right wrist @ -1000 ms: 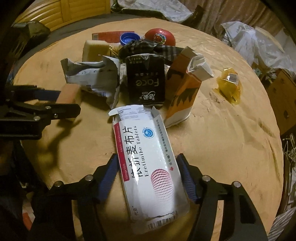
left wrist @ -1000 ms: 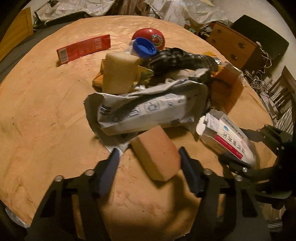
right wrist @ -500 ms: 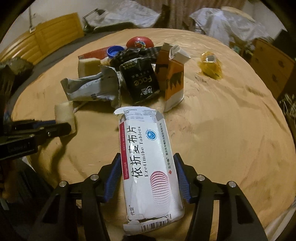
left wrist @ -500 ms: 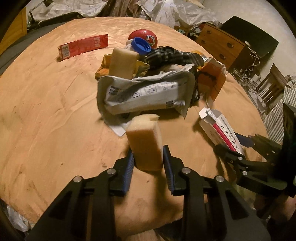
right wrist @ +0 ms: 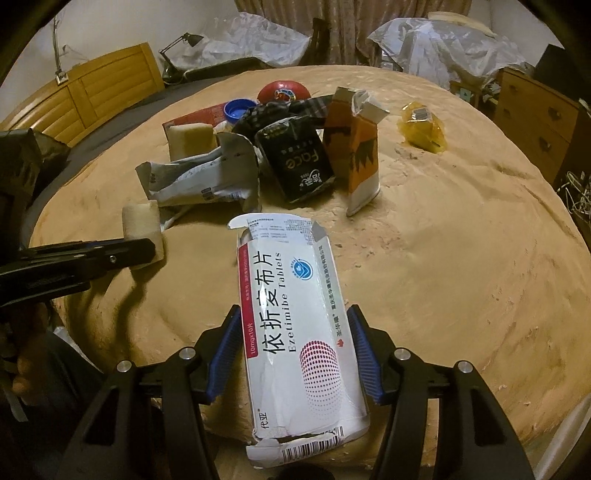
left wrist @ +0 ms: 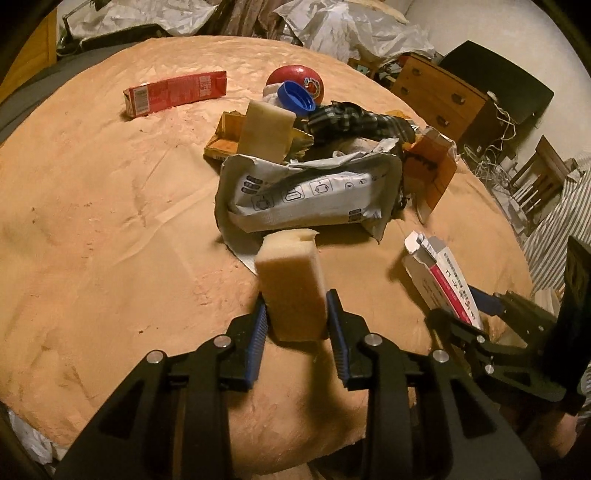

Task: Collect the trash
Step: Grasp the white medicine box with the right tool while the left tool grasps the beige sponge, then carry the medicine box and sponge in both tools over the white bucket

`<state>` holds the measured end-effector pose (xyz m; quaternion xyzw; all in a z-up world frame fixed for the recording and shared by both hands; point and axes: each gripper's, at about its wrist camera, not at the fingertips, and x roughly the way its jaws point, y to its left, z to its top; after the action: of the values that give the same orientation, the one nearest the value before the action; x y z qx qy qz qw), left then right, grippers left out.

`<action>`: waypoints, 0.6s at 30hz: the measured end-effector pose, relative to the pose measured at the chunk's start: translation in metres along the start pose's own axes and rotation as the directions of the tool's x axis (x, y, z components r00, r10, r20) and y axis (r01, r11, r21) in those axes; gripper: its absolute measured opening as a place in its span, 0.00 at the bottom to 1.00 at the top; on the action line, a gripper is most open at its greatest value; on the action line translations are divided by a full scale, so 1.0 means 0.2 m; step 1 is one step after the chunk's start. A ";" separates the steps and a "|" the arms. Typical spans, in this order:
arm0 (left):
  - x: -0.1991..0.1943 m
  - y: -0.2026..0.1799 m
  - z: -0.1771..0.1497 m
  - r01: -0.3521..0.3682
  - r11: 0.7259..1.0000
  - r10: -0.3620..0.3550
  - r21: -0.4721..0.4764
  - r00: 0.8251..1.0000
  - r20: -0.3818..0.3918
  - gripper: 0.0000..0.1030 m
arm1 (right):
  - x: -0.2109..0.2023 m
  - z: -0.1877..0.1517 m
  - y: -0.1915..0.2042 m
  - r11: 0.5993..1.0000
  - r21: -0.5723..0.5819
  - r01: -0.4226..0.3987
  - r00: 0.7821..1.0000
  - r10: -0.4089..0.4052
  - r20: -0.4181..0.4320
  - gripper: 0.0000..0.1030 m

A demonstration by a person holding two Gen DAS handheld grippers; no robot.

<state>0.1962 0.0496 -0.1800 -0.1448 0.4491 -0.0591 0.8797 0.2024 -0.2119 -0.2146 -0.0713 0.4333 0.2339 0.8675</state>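
Tongs: left tongs pinch foam block; right tongs apparently clamp tablet box near table edge.

Upright sponge, tablet box (torn)

A home room: wooden dresser, desk lamp, chair, curtains

A wooden dresser is seen beyond the table; a desk lamp stands far left of it; dim warm light.
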 end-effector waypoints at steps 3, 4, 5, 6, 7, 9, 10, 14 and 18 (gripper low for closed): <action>0.01 0.01 0.01 0.005 1.000 -0.005 -0.015 1.000 0.005 0.30 | 0.01 0.00 0.01 1.000 0.008 0.006 1.000 -0.006 0.007 0.57; 0.02 0.01 0.01 0.004 1.000 -0.004 -0.018 1.000 0.006 0.30 | 0.01 0.00 0.01 1.000 0.009 0.009 1.000 -0.009 0.008 0.58; 0.03 0.01 0.01 0.001 1.000 -0.001 -0.021 1.000 0.009 0.31 | 0.01 -0.01 0.02 1.000 0.010 0.012 1.000 -0.012 0.010 0.58; 0.03 0.00 0.01 -0.004 1.000 0.005 -0.024 1.000 0.013 0.31 | 0.02 -0.01 0.02 1.000 0.011 0.014 1.000 -0.014 0.011 0.58; 0.03 0.00 0.01 -0.006 1.000 0.007 -0.026 1.000 0.015 0.31 | 0.02 0.00 0.02 1.000 0.012 0.015 1.000 -0.016 0.011 0.58; 0.02 0.00 0.01 -0.012 0.999 0.013 -0.033 0.999 0.029 0.28 | 0.02 -0.01 0.03 1.000 0.014 0.014 1.000 -0.015 0.013 0.58; 0.02 -0.01 0.01 -0.017 0.999 0.018 -0.032 0.999 0.035 0.27 | 0.02 -0.01 0.03 1.000 0.015 0.014 1.000 -0.015 0.016 0.58; -0.03 -0.02 0.00 -0.066 0.997 0.068 -0.029 0.995 0.074 0.25 | 0.00 -0.01 0.03 0.999 0.029 0.024 0.998 -0.025 0.050 0.57; -0.18 -0.06 0.00 -0.117 0.993 0.115 0.004 0.983 0.146 0.25 | -0.11 0.00 0.06 0.999 0.031 0.039 0.991 -0.042 0.123 0.56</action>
<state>0.1764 0.0458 -0.1484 -0.1169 0.3911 0.0000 0.9129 0.1866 -0.2094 -0.1960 -0.0530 0.3803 0.2140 0.8982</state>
